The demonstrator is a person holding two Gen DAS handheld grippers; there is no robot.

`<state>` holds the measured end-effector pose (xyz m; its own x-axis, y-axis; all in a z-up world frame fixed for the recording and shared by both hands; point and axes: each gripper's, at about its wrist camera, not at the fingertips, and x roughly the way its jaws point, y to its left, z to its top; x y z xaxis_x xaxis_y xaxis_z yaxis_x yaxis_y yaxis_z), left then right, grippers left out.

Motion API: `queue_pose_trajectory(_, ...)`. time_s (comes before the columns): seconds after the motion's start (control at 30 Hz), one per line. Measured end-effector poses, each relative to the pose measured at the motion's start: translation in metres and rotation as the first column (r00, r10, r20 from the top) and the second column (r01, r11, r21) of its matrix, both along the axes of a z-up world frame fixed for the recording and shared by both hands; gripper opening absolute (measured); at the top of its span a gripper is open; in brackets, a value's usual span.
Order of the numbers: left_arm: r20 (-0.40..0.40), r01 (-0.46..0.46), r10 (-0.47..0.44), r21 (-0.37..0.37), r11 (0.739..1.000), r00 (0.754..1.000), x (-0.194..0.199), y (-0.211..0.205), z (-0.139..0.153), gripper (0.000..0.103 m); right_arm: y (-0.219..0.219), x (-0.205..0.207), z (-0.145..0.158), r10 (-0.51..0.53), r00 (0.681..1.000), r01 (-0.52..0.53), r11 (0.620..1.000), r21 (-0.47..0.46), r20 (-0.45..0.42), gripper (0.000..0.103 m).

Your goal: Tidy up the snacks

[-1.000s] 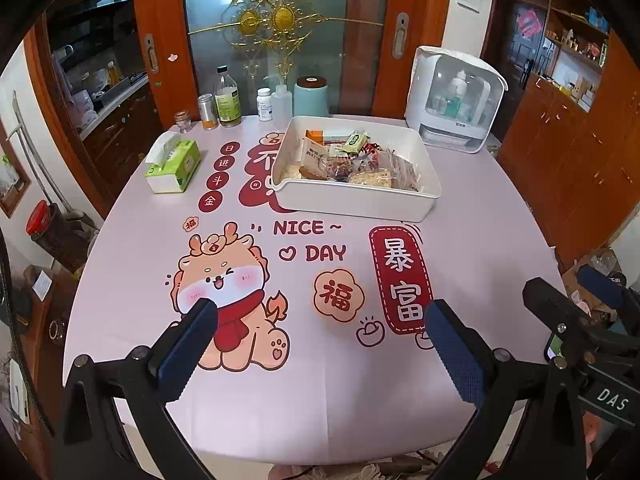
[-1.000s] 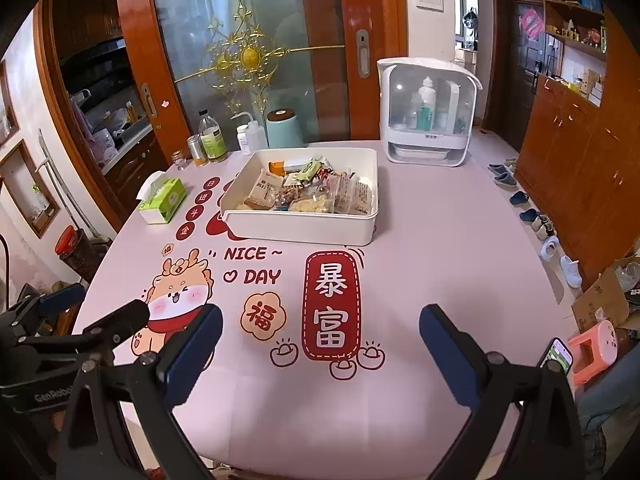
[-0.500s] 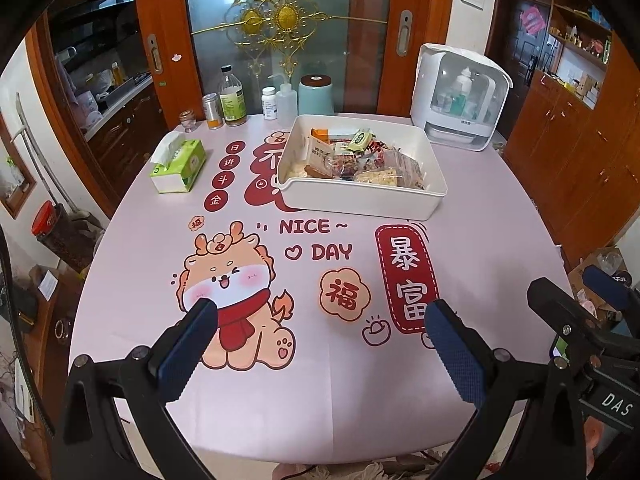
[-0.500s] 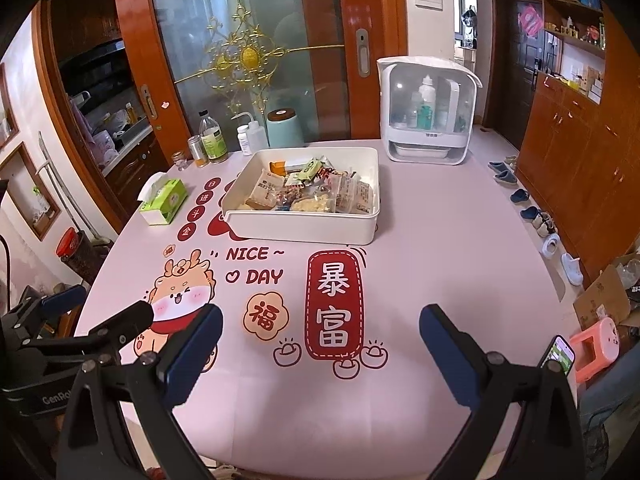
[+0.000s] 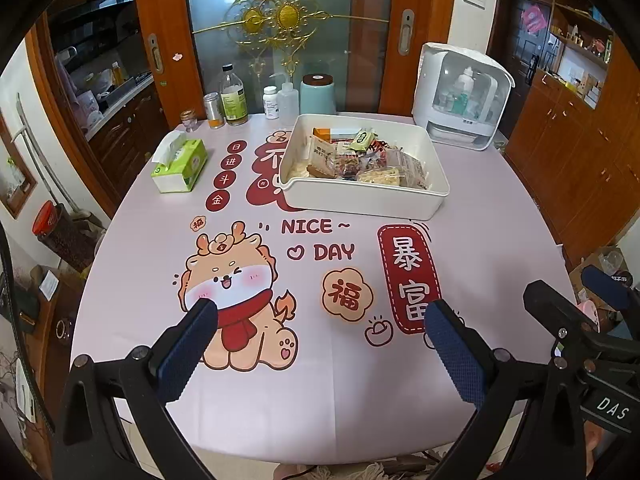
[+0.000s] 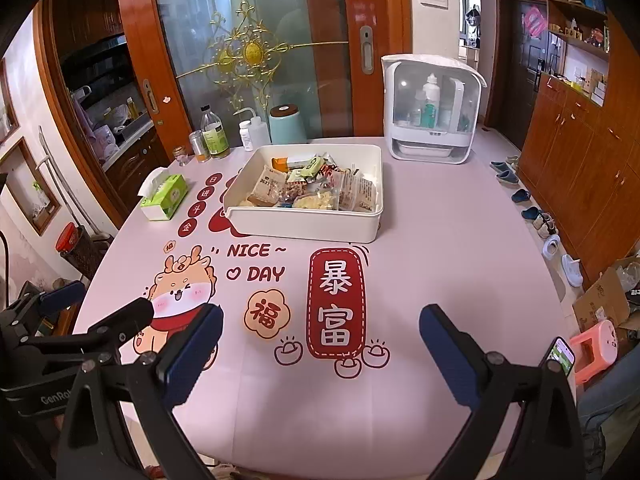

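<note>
A white rectangular bin [image 5: 362, 202] [image 6: 304, 224] stands at the far middle of the pink printed table and holds several packaged snacks [image 5: 360, 162] [image 6: 316, 192]. My left gripper [image 5: 320, 336] is open and empty above the table's near edge, well short of the bin. My right gripper [image 6: 320, 340] is also open and empty above the near edge. Each gripper shows at the side of the other's view: the right one [image 5: 592, 304] and the left one [image 6: 80, 312].
A green tissue box [image 5: 180, 166] lies at the far left. Bottles and jars [image 5: 234, 98] and a mint canister [image 5: 318, 96] line the far edge. A white dispenser cabinet [image 5: 462, 96] stands at the far right. Shoes [image 6: 536, 216] and a pink stool [image 6: 594, 346] are on the floor.
Both grippers have drifted slightly forward toward the bin. Their jaws stay open and nothing on the table has moved.
</note>
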<state>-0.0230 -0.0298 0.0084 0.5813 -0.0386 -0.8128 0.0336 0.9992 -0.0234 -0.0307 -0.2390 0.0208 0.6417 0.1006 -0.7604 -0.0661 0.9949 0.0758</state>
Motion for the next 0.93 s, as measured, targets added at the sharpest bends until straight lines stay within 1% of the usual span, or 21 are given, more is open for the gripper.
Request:
queue_pose_trajectory(0.7, -0.001, 0.001, -0.001, 0.006, 1.0, 1.0, 0.0, 0.004, -0.002, 0.103, 0.0, 0.002, -0.007, -0.008, 1.0, 0.008, 1.0, 0.005, -0.016, 0.1)
queue_pose_trajectory(0.93, -0.006, -0.002, 0.003, 0.022, 1.0, 1.0, -0.001, 0.011, -0.004, 0.103, 0.0, 0.002, -0.007, -0.01, 1.0, 0.01, 1.0, 0.005, -0.018, 0.1)
